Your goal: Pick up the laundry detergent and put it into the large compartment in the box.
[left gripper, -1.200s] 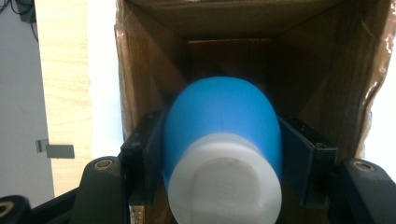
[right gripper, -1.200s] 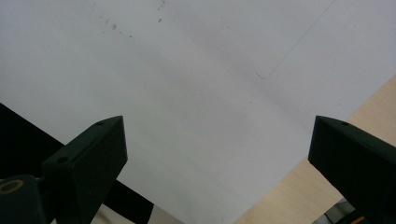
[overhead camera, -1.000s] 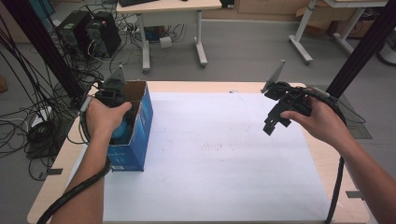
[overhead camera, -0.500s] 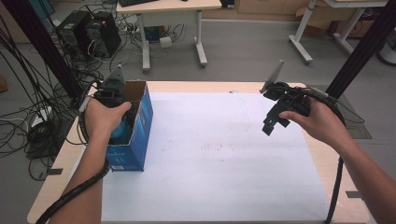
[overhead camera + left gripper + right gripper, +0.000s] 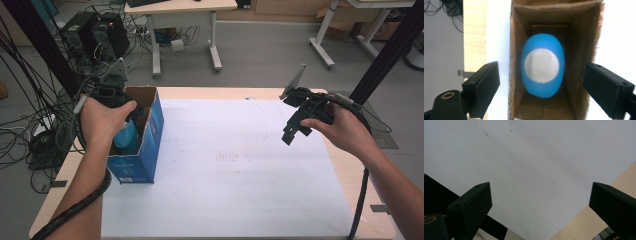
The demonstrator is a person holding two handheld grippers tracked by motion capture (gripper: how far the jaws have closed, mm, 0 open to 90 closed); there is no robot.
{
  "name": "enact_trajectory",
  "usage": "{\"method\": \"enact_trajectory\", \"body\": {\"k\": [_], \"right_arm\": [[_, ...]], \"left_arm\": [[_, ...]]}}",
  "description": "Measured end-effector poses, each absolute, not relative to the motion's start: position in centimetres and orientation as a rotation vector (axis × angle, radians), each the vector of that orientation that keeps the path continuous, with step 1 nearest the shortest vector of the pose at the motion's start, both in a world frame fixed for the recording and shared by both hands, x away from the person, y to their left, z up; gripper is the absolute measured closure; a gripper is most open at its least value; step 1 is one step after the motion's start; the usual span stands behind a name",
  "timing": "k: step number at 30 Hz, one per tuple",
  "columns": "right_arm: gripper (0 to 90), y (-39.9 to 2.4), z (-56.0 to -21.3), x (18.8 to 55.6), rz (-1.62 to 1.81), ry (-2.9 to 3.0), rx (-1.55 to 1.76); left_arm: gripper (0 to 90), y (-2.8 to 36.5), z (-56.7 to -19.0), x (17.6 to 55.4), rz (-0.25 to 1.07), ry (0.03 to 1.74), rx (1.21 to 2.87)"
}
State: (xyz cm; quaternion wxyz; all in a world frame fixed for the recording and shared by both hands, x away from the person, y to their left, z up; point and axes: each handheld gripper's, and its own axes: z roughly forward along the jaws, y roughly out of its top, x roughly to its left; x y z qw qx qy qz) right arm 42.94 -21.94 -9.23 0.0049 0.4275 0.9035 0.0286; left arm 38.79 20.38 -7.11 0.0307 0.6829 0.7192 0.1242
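Nothing has shifted. My left claw (image 5: 541, 82) hovers wide open over the blue carton (image 5: 145, 150) near the table's left edge; the blue egg-shaped object (image 5: 542, 65) lies directly below. My right claw (image 5: 541, 207) hangs open too.

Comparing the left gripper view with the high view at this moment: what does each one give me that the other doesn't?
Left gripper view alone: the blue egg-shaped thing deep inside the box, with a white patch on it, and the left gripper open above.

High view alone: the box's blue outside, the white sheet, and the right gripper held above it.

Shared: the open box and the blue thing inside.
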Motion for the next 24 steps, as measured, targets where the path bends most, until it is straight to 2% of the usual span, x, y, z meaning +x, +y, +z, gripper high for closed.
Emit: {"method": "enact_trajectory", "body": {"k": [11,24], "right_arm": [[4.5,-22.6,-8.6,42.4,0.122,2.825,1.343],[4.5,-23.8,-8.2,42.0,0.147,2.817,1.351]], "left_arm": [[10.2,17.4,-3.7,37.0,0.464,2.107,2.080],[10.2,13.0,-2.6,37.3,0.473,2.013,2.133]]}}
